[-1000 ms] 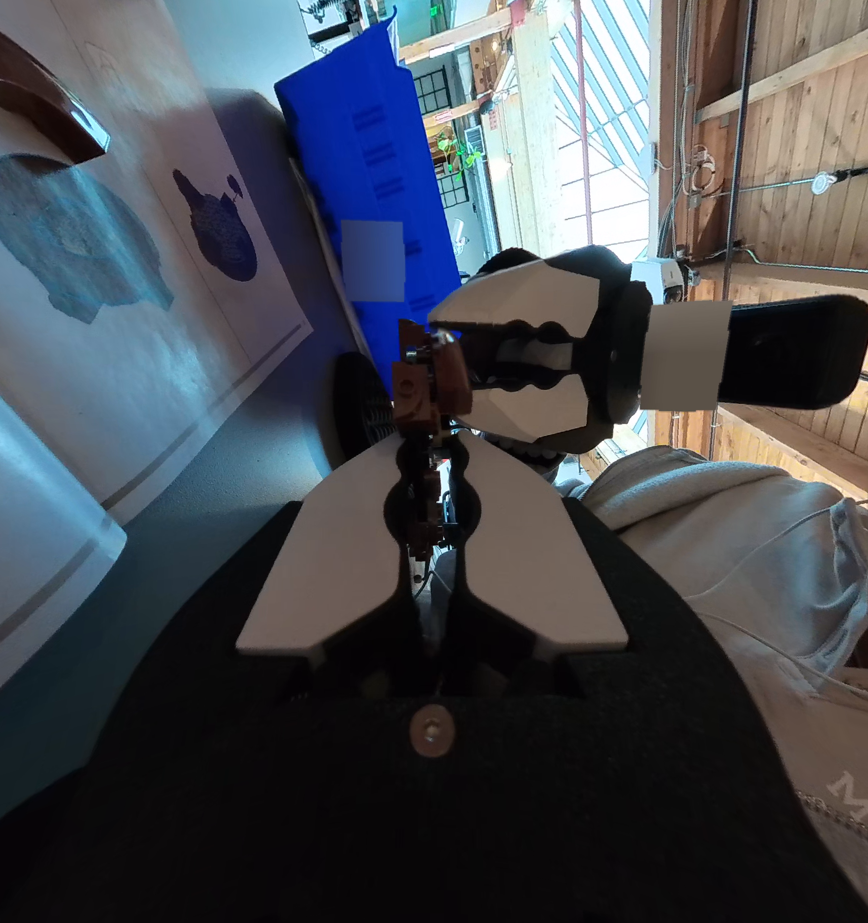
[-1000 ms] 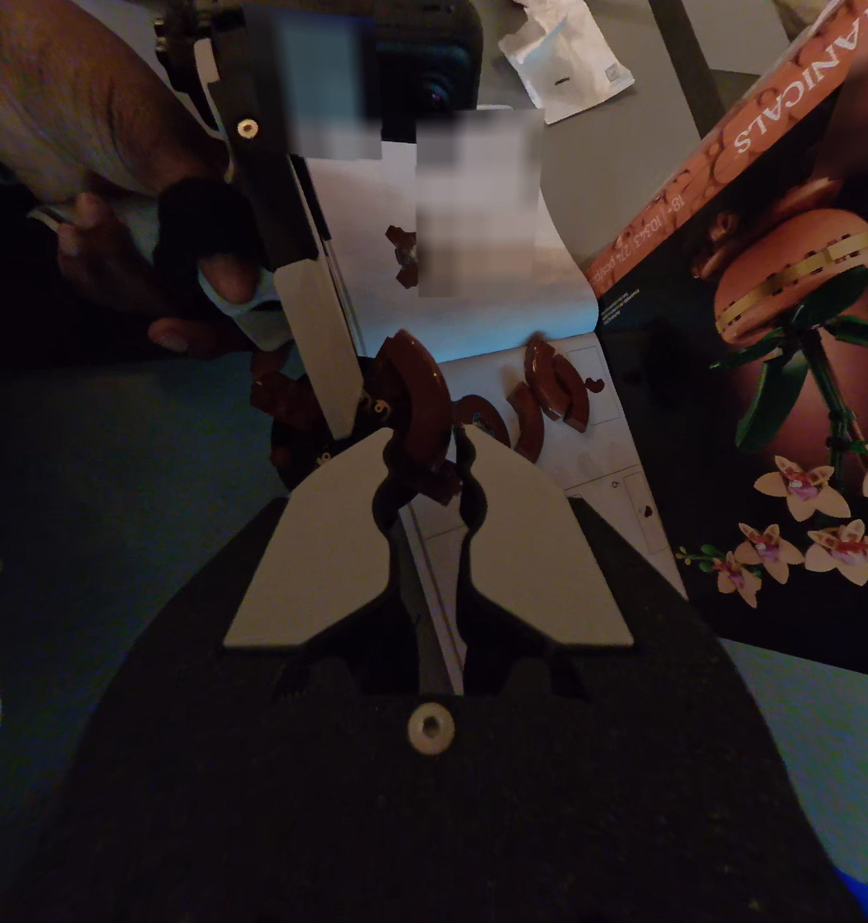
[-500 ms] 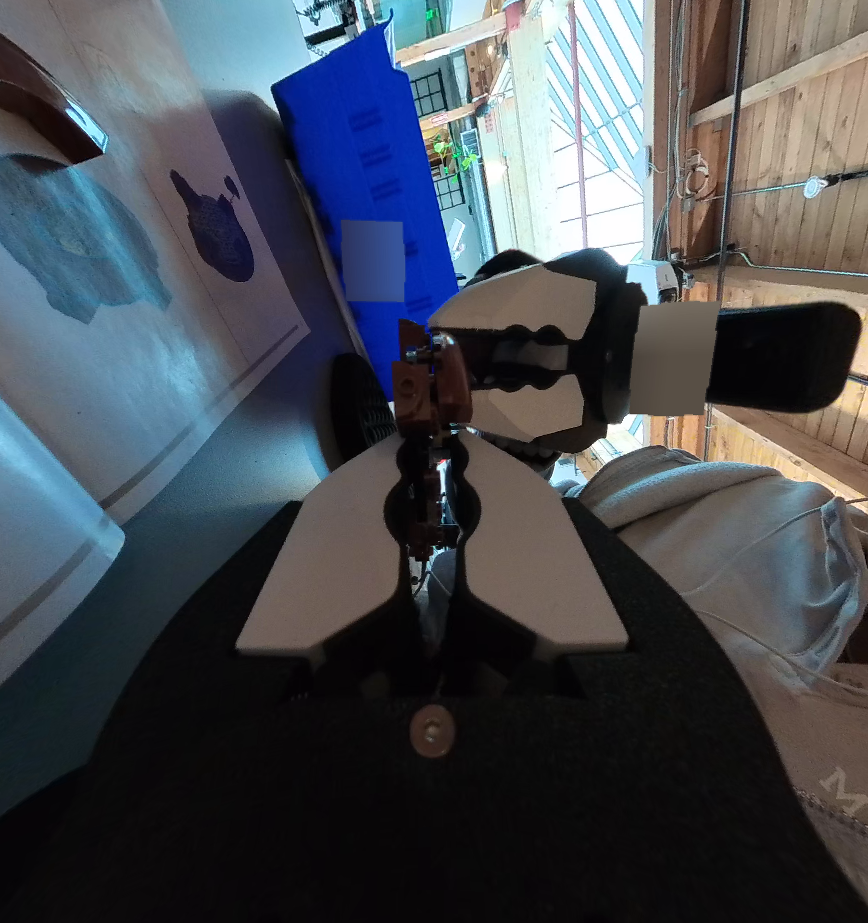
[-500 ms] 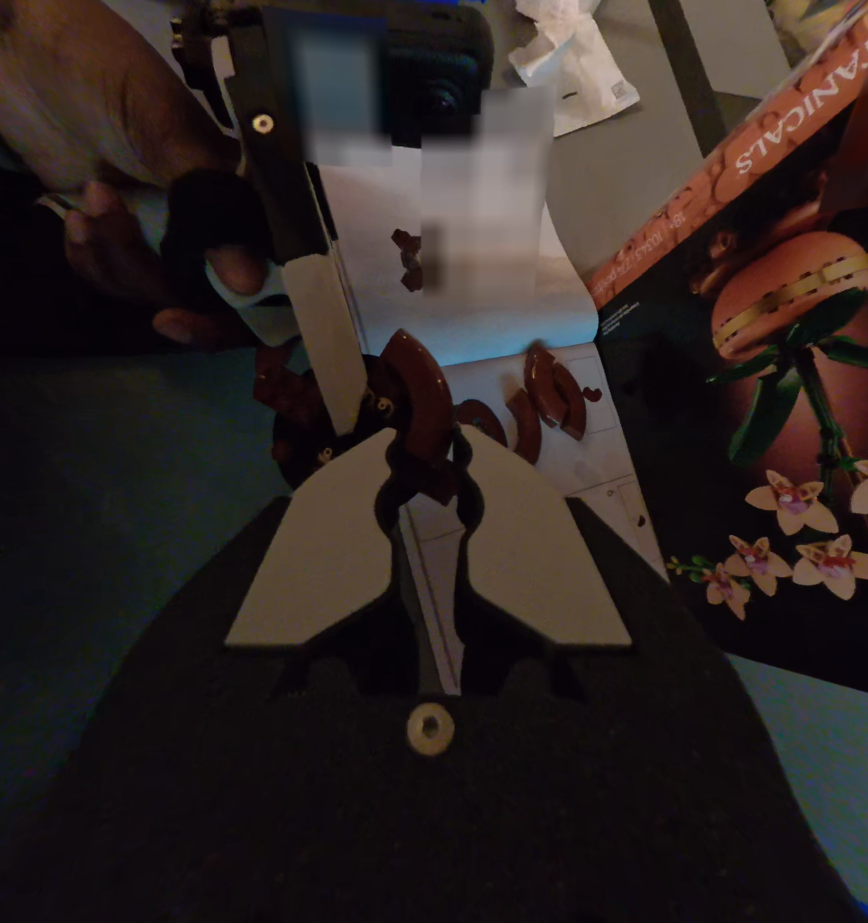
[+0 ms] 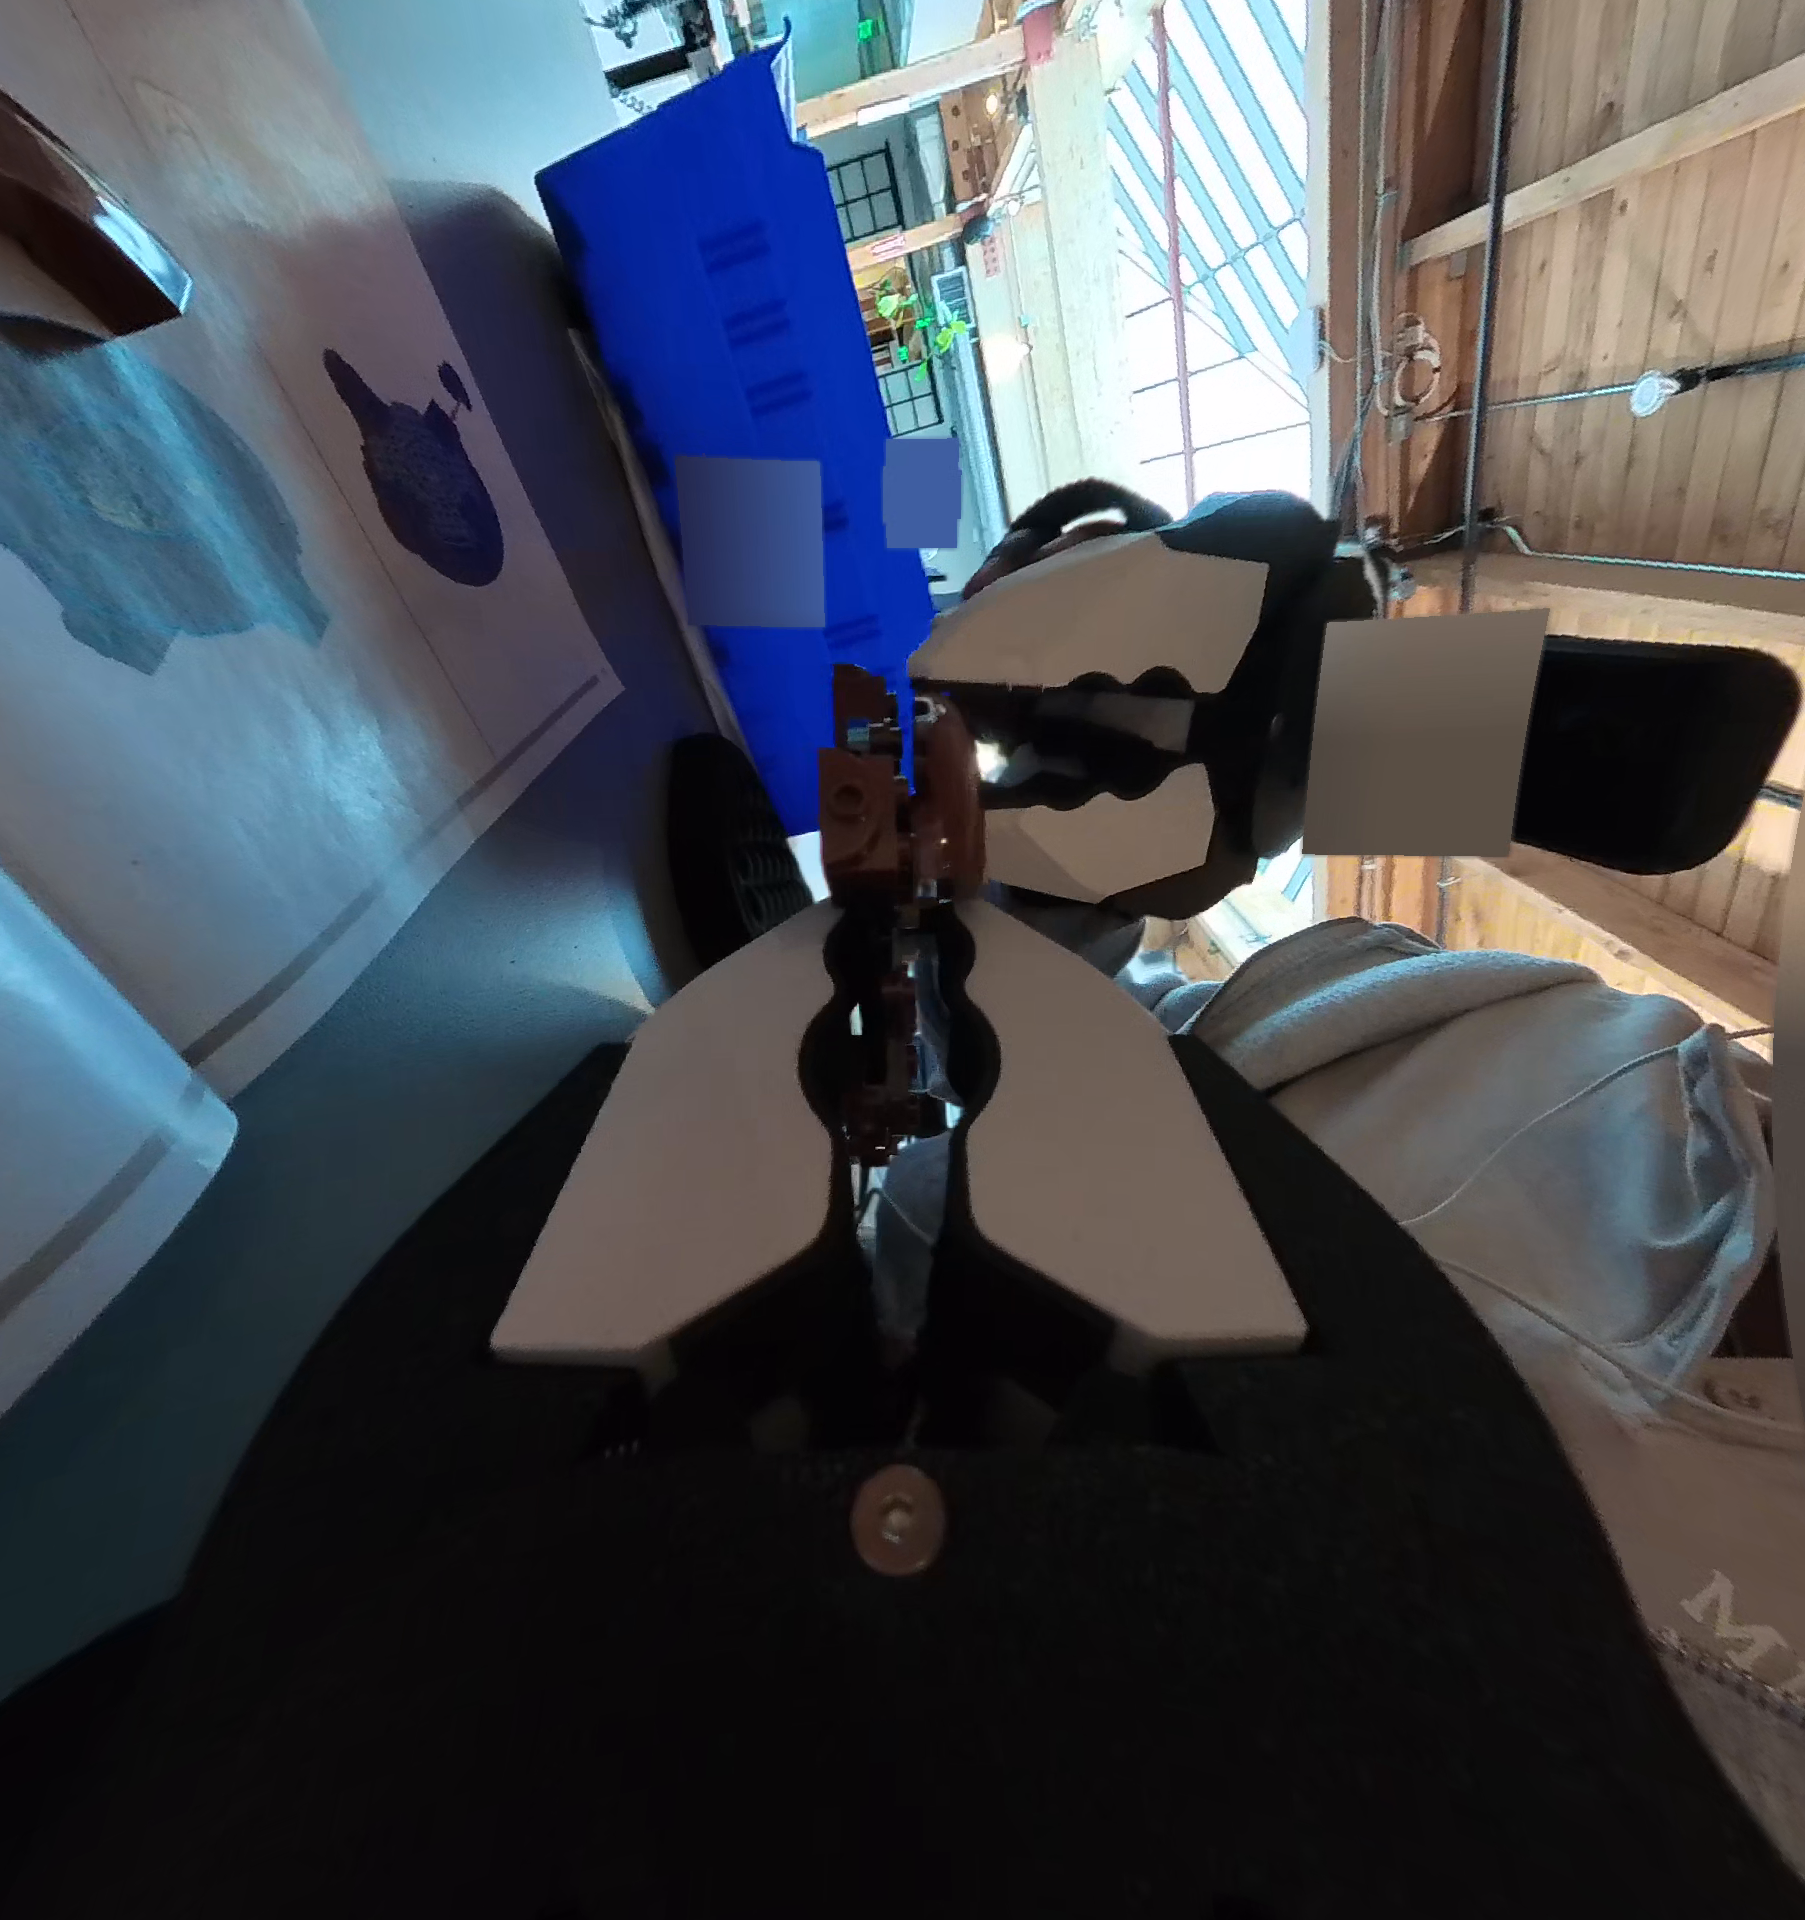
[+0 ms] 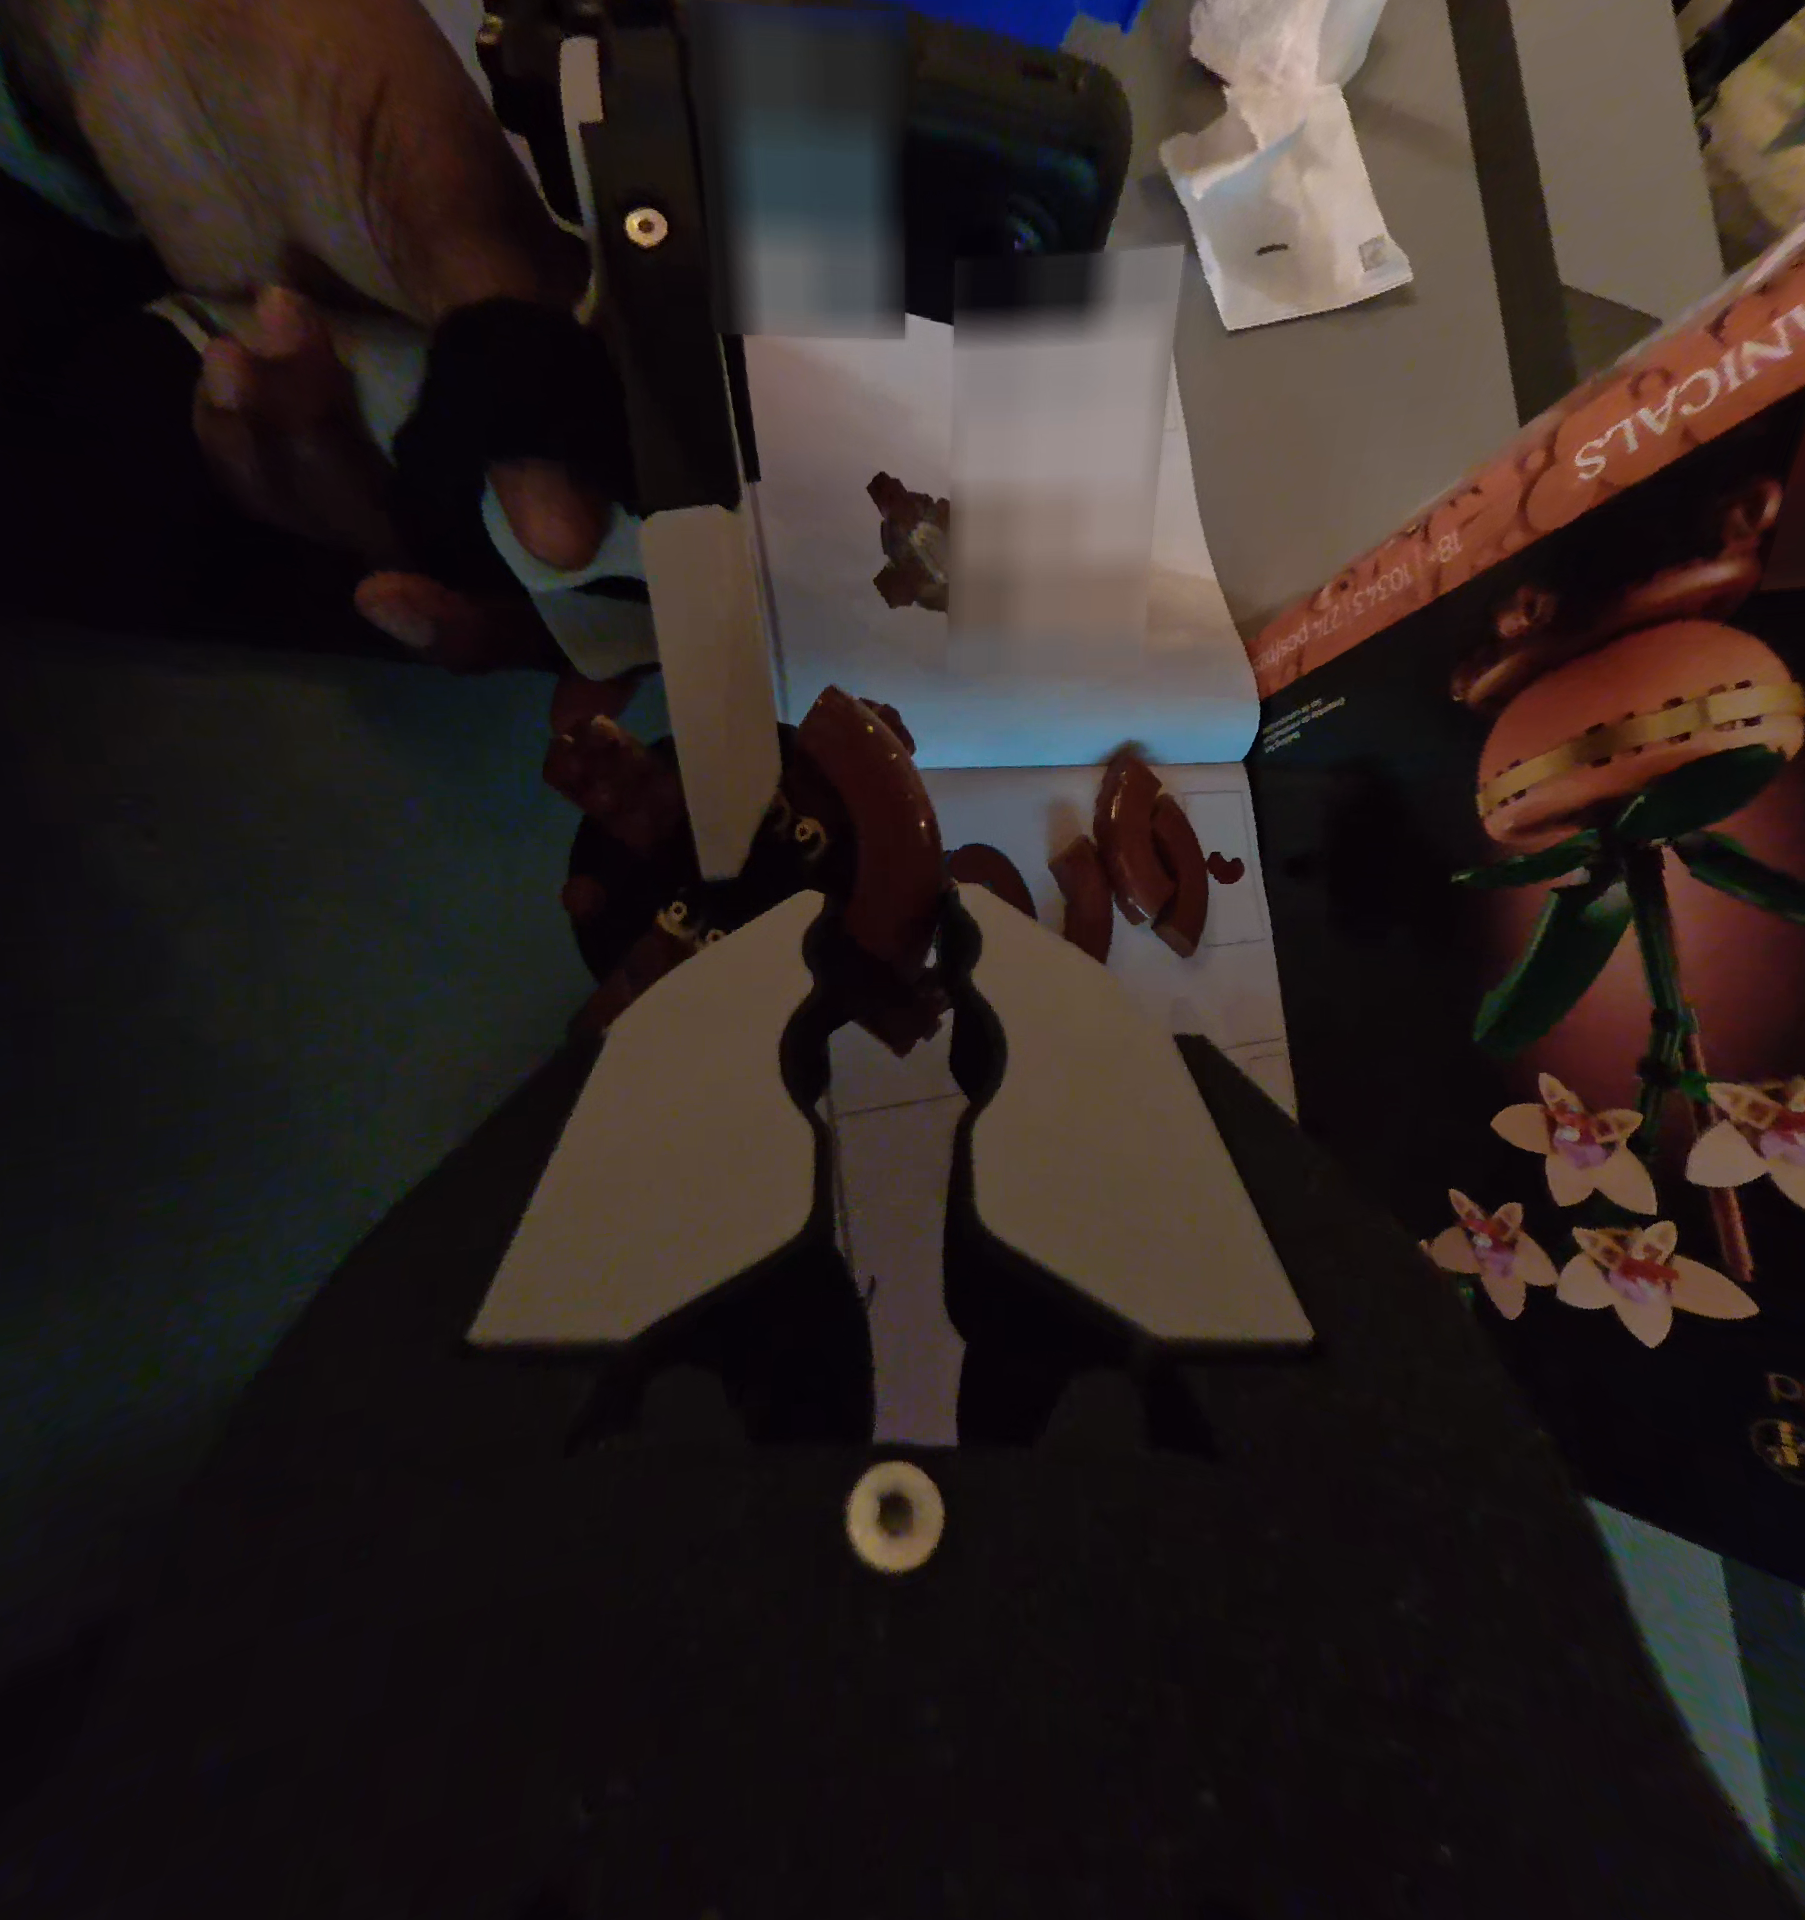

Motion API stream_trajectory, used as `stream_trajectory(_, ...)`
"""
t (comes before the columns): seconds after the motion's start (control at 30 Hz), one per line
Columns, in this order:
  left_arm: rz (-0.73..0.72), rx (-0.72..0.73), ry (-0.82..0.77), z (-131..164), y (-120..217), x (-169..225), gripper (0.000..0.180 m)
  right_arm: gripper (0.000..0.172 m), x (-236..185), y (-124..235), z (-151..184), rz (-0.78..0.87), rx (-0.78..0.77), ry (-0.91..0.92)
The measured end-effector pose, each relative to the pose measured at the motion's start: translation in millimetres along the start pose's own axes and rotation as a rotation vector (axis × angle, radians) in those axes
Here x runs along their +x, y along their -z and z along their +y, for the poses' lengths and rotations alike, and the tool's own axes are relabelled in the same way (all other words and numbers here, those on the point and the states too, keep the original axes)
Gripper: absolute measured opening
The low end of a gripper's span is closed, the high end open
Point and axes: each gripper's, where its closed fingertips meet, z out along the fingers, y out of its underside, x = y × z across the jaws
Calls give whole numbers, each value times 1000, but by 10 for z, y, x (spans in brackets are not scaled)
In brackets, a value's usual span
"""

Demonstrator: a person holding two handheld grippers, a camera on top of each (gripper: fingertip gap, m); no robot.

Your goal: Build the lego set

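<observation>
Brown curved brick [image 6: 882, 831] sits squeezed in our right tool [image 6: 882, 940], above the open booklet [image 6: 1064, 997] on the counter [image 6: 254, 935]. Our left tool [image 5: 903, 914] squeezes a round brown brick build [image 5: 893, 821]. The brick touches that build. More brown bricks [image 6: 1147, 852] lie on the booklet.

A brown brick assembly [image 5: 882, 821] is clamped between white fingers [image 5: 711, 1132]; a brown curved piece [image 6: 882, 831] is gripped likewise; a blue bin [image 5: 711, 343] and a flower-printed dark box [image 6: 1604, 935] are seen
</observation>
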Motion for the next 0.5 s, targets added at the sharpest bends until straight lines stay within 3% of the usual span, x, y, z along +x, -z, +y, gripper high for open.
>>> stream_trajectory(0.13,-8,-1,3,9,7,-16,13,16,89,18,48,49,-30,11)
stream_trajectory(0.5,-18,1,2,8,6,-30,13,16,30,-1,85,-9,-27,-96)
